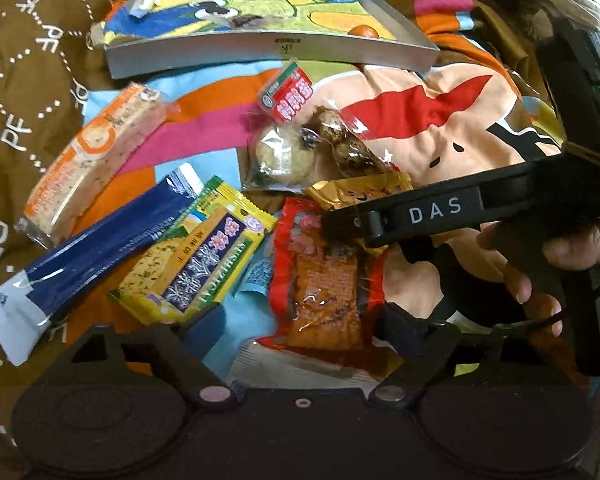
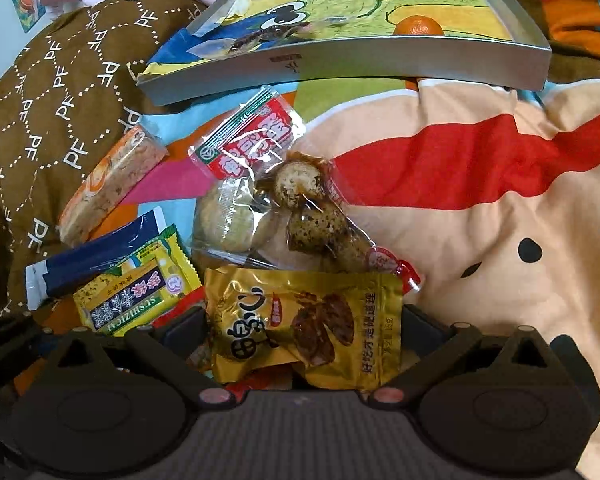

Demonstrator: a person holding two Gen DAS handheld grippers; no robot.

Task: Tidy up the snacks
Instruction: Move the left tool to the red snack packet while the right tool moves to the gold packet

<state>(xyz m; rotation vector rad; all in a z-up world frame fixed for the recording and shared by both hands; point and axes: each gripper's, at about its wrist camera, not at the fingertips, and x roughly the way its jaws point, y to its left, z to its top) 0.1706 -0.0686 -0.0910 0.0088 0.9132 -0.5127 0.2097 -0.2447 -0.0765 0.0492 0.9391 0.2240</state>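
Bright cartoon bedding (image 2: 480,208) with a brown lettered cloth (image 1: 24,92) on its left edge carried the snacks, seven packets in one loose heap. They were a red packet (image 1: 324,280), a gold foil packet (image 2: 304,328), a yellow cracker packet (image 1: 196,264), a long blue stick (image 1: 96,252), an orange cracker sleeve (image 1: 96,156), a clear bag of speckled eggs (image 2: 300,208) and a clear-wrapped round pastry (image 2: 230,222). Beyond them lay one shallow grey box (image 2: 380,68) lined with a drawing, one orange (image 2: 418,26) inside.

Left gripper (image 1: 300,330) stood wide about the red packet's near end; pad contact was unclear. Right gripper (image 2: 302,328) stood wide around the gold packet, whose lower edge was hidden. In the left view a hand (image 1: 556,256) held the right gripper.
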